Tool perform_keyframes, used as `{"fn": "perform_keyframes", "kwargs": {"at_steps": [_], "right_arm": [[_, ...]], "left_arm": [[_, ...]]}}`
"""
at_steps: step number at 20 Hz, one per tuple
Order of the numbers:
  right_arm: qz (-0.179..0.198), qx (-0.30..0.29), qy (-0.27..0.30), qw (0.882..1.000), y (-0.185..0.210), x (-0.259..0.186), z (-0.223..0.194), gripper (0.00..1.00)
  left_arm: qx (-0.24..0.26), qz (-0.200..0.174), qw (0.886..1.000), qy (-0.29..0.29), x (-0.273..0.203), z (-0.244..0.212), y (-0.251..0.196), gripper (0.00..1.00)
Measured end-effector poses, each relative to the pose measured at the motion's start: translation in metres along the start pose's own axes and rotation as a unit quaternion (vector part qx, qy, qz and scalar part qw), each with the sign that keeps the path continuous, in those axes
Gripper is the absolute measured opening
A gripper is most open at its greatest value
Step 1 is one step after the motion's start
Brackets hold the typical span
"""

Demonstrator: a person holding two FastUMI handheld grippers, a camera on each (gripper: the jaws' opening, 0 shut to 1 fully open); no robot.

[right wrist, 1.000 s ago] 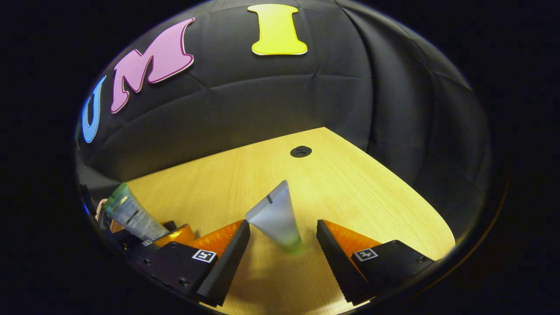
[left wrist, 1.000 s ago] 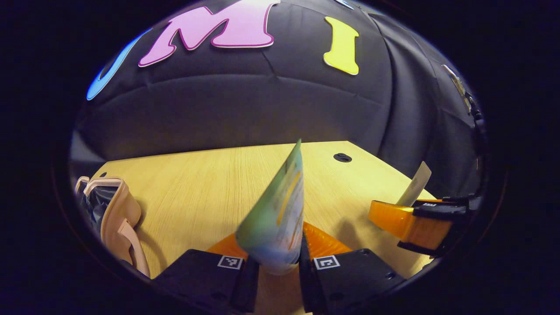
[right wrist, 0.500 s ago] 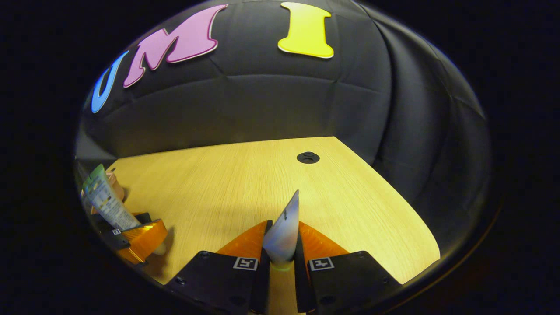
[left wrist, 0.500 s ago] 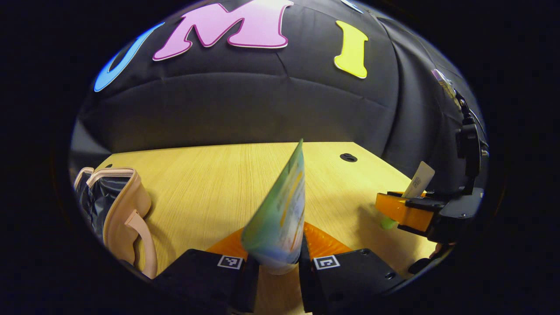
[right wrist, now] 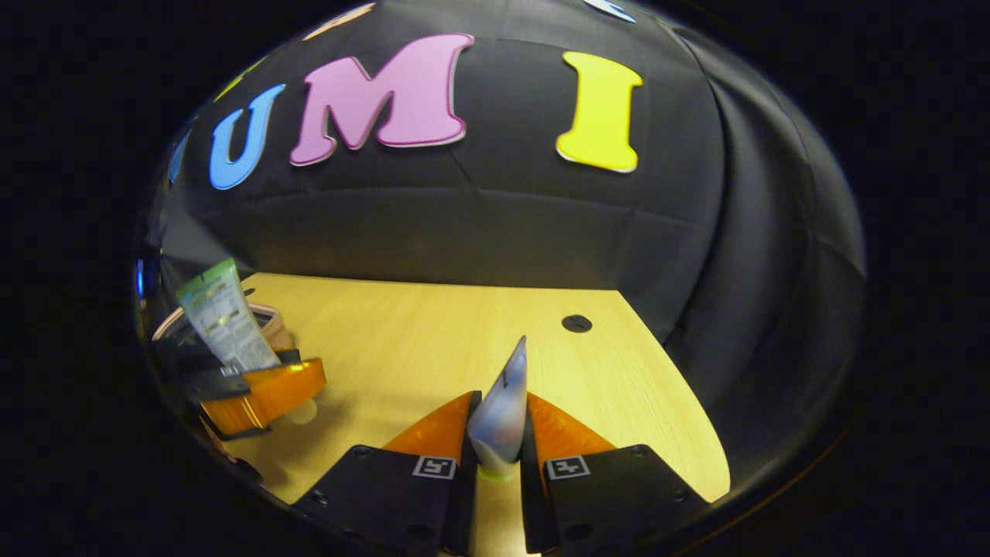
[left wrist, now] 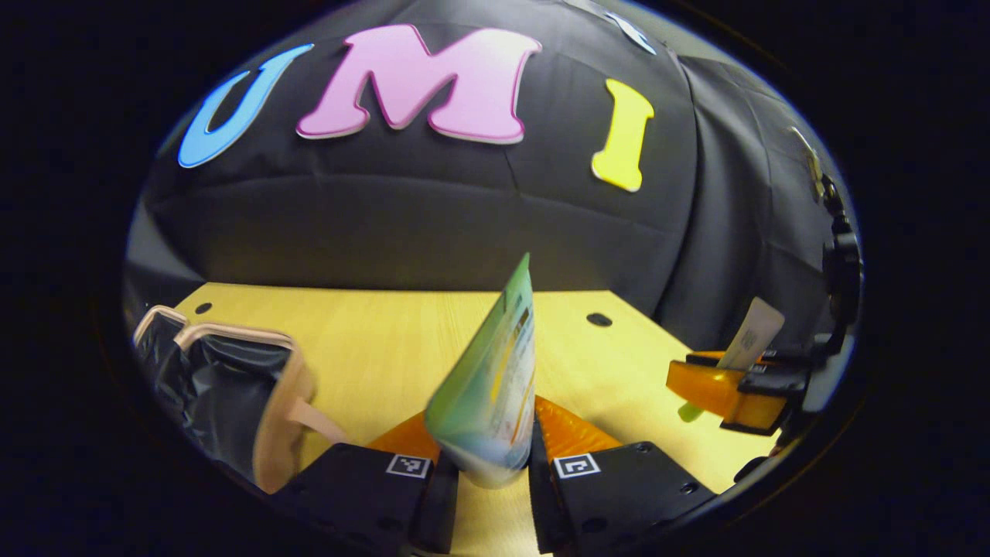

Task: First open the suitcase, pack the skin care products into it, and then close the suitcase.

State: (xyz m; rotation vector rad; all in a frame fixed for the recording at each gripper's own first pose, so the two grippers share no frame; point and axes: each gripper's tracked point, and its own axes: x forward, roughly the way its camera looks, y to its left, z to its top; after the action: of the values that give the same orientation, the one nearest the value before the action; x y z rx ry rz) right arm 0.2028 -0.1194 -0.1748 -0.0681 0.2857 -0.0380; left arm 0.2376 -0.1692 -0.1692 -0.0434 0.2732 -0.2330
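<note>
Pale wood tabletop (left wrist: 371, 348) is stretching back to the black cloth wall in the left gripper view, with a small dark grommet hole (left wrist: 599, 319) near its far edge. Low in that view, the left gripper (left wrist: 490, 464) is pinching a green tube (left wrist: 495, 379) near its lower end, both fingers pressing on it, the flat crimped end pointing up and away. Off to one side the suitcase (left wrist: 271, 402) is lying open, its pale pink rim framing a dark lining, well apart from the tube. Farther off on the other side, the right gripper (left wrist: 731, 387) is carrying a white tube (left wrist: 754, 333) that is sticking up out of it.

Turning to the right gripper view, the same tabletop is running to the wall. The right gripper's fingers are pressing together on the white tube, whose thin crimped edge is standing up between them. The left gripper and its green tube are showing at the side, in front of the suitcase's pink rim.

Both tubes are looking light, soft-walled and somewhat slick, likely to squash or swing if squeezed mid-body. Holding them low near the stiffer cap end, as now, is probably giving the firmest grip.
</note>
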Motion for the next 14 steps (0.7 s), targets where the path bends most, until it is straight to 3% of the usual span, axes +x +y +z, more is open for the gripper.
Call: {"fn": "perform_keyframes", "kwargs": {"at_steps": [3, 4, 6, 7, 11, 12, 14], "right_arm": [[0.043, -0.008, -0.007, 0.999, 0.045, -0.041, 0.026, 0.27], [0.056, -0.012, -0.008, 0.998, 0.061, -0.054, 0.035, 0.27], [0.086, -0.016, -0.010, 0.996, 0.093, -0.078, 0.047, 0.27], [0.100, -0.015, -0.010, 0.995, 0.111, -0.087, 0.053, 0.27], [0.147, -0.005, 0.002, 0.989, 0.171, -0.108, 0.063, 0.27], [0.151, -0.007, -0.002, 0.988, 0.182, -0.111, 0.067, 0.27], [0.150, -0.008, 0.008, 0.989, 0.197, -0.113, 0.062, 0.27]], "left_arm": [[-0.009, 0.027, 1.000, 0.001, -0.062, 0.030, 0.055, 0.40], [-0.006, 0.042, 0.999, 0.010, -0.079, 0.033, 0.081, 0.43], [-0.003, 0.076, 0.996, 0.037, -0.105, 0.031, 0.137, 0.40], [0.001, 0.089, 0.994, 0.062, -0.116, 0.023, 0.163, 0.46], [0.011, 0.105, 0.979, 0.173, -0.110, -0.030, 0.246, 0.41], [0.007, 0.105, 0.974, 0.200, -0.105, -0.042, 0.259, 0.46], [0.000, 0.099, 0.963, 0.249, -0.096, -0.059, 0.278, 0.46]]}}
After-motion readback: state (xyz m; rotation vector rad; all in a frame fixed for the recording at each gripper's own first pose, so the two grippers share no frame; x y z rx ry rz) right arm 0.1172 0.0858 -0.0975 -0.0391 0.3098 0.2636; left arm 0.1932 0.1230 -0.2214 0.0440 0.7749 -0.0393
